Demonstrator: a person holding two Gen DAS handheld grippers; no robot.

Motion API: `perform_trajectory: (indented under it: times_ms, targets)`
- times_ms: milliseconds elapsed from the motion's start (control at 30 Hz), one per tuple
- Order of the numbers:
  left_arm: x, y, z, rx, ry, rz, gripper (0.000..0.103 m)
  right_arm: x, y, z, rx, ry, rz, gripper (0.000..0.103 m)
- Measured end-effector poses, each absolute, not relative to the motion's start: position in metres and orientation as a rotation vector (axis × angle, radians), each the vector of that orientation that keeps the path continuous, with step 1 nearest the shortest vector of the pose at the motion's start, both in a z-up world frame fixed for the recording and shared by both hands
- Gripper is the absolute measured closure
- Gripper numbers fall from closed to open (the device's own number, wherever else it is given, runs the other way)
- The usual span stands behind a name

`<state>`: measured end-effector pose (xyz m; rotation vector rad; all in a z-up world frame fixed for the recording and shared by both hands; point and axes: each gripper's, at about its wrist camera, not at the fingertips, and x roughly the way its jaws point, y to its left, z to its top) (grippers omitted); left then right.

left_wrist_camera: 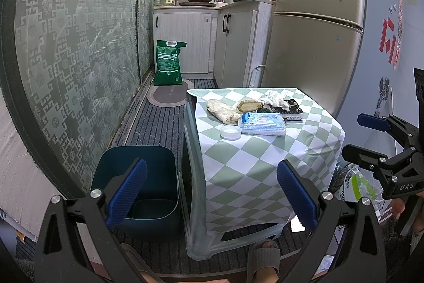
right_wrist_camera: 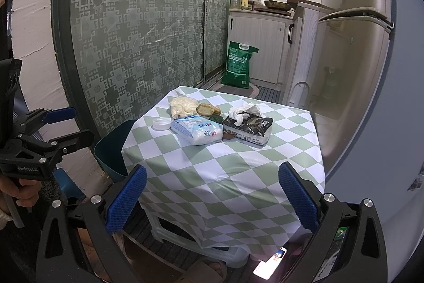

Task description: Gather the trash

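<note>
**Trash untouched on worktop; both tools released and held back**

Left wrist view. The left hand-held gripper (left_wrist_camera: 212, 192) is seen spread wide and empty, held short of the worktop (left_wrist_camera: 265, 158). The trash is grouped at the far end of the checked cloth: a crumpled bag (left_wrist_camera: 222, 110), a white lid (left_wrist_camera: 230, 132), a blue pack (left_wrist_camera: 263, 123), a tissue box (left_wrist_camera: 292, 109) and a small brown item (left_wrist_camera: 249, 105). The bin (left_wrist_camera: 137, 192), open and seemingly empty, stands on the floor just beside the worktop's left edge. The right hand-held gripper (left_wrist_camera: 371, 139) is seen at the frame's right, also parted and empty.

Right wrist view. The right hand-held gripper (right_wrist_camera: 212, 195) is confirmed released, near the worktop's (right_wrist_camera: 225, 177) front edge. The lid (right_wrist_camera: 161, 123) lies nearest the bin (right_wrist_camera: 111, 150); the bag (right_wrist_camera: 182, 105) sits behind it, touching the brown item (right_wrist_camera: 208, 108). The pack (right_wrist_camera: 197, 129) and box (right_wrist_camera: 249, 127) are just beside each other. The left hand-held gripper (right_wrist_camera: 66, 123) is seen parted at the frame's left.

Judgement. No pick has yet begun. It is advised that the lid or bag be taken first by the left tool, being closest to the bin. The flat lid should be pinched across its rim; the soft bag should be gathered at its bulk. Dragging the cloth is to be avoided.
</note>
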<state>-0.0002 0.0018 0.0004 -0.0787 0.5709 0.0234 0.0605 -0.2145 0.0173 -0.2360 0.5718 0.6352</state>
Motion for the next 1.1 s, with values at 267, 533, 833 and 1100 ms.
perform_trajectory:
  times_ms: [267, 533, 833, 1100]
  targets:
    - [-0.0002, 0.0018, 0.0004, -0.078, 0.571, 0.024, 0.003, 0.0607, -0.2156, 0.0184, -0.236, 0.57, 0.634, 0.002]
    - [-0.0002, 0.0017, 0.0005, -0.077, 0.571, 0.024, 0.003, 0.0608, -0.215, 0.0168, -0.238, 0.57, 0.633, 0.002]
    - [-0.0002, 0.0015, 0.0004, -0.076, 0.571, 0.024, 0.003, 0.0612, -0.2147, 0.0166, -0.239, 0.57, 0.633, 0.002]
    - [-0.0001, 0.0014, 0.0003, -0.076, 0.571, 0.024, 0.003, 0.061, -0.215, 0.0165, -0.236, 0.57, 0.634, 0.002]
